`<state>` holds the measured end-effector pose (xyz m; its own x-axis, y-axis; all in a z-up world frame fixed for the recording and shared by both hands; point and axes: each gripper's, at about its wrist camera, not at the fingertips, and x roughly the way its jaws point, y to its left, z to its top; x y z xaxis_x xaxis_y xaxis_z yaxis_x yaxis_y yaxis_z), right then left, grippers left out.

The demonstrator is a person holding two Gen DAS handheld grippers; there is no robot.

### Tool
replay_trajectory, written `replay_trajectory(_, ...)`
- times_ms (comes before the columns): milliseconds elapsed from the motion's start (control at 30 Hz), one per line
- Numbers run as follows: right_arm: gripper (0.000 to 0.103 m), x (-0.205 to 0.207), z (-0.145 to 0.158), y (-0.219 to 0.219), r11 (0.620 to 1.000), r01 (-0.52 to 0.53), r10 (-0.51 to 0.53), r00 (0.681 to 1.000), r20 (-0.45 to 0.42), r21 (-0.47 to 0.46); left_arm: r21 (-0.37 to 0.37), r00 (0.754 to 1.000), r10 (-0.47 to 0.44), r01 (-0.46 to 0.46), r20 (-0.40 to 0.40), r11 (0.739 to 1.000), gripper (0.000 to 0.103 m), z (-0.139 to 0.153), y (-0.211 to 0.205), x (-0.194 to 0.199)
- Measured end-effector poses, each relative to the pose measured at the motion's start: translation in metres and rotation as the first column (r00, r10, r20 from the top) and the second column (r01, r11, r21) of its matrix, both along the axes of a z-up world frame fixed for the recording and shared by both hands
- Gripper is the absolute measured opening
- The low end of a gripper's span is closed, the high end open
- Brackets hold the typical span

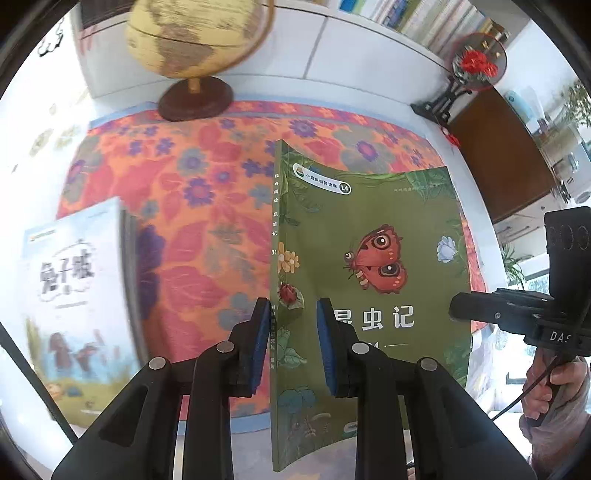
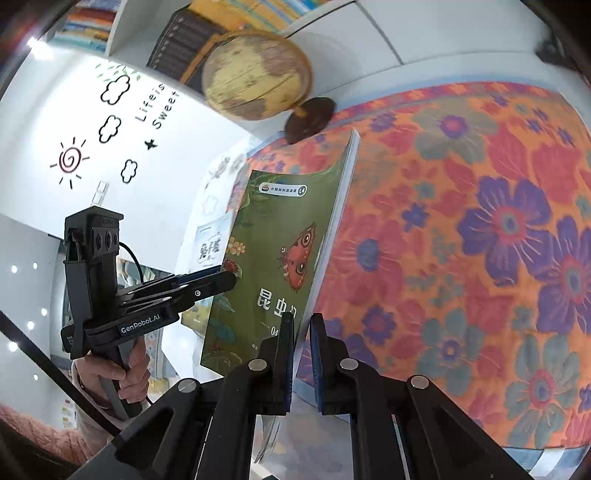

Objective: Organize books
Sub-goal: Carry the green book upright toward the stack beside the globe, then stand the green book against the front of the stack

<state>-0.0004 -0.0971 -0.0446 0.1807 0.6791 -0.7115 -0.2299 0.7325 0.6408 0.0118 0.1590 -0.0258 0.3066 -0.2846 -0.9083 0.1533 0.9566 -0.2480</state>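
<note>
A green book point(image 1: 373, 258) with a red butterfly on its cover is held up above the flowered tablecloth point(image 1: 207, 199). My left gripper point(image 1: 291, 325) is shut on its spine edge. My right gripper point(image 2: 301, 354) is shut on the book's open page edge point(image 2: 280, 258). The right gripper also shows at the right of the left wrist view point(image 1: 517, 314), and the left gripper at the left of the right wrist view point(image 2: 221, 282). A white and blue book point(image 1: 77, 295) stands upright at the left, blurred.
A globe point(image 1: 192, 33) on a dark round base stands at the back of the table. A red fan ornament point(image 1: 476, 62) on a black stand sits back right. Bookshelves point(image 1: 424, 18) line the wall behind. A dark wooden cabinet point(image 1: 506, 155) is at right.
</note>
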Motion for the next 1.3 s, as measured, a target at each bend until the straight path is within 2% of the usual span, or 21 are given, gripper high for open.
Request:
replay_trajectory(300,0.008,0.012,0.021,0.069,0.998,-0.068,0.068,0.998,-0.002,0.008,0.011,0.996,0.083,-0.083,0.022,0.997,0.022,0.021,0.062,-0.007)
replay_trajectory(533,0.008,0.022,0.020,0.131,0.991,-0.124,0.125,0.992,-0.018,0.044,0.014,0.986,0.160,-0.161,0.038,0.987,0.023,0.027,0.124,-0.013)
replay_trajectory(733,0.008,0.032,0.008,0.183,0.985,-0.166,0.168,0.985,-0.041,0.051,0.046,0.979,0.202,-0.203,0.029,0.978,0.023,0.016,0.169,-0.017)
replay_trajectory(900,0.008,0.039,-0.006,0.214,0.981,-0.185,0.188,0.980,-0.069,0.052,0.040,0.972,0.234,-0.234,0.010,0.971,0.023,0.004,0.202,-0.018)
replay_trajectory(1300,0.008,0.052,-0.044,0.261,0.974,-0.224,0.225,0.967,-0.119,0.020,0.033,0.948,0.314,-0.313,-0.042,0.949,0.023,-0.034,0.247,-0.020)
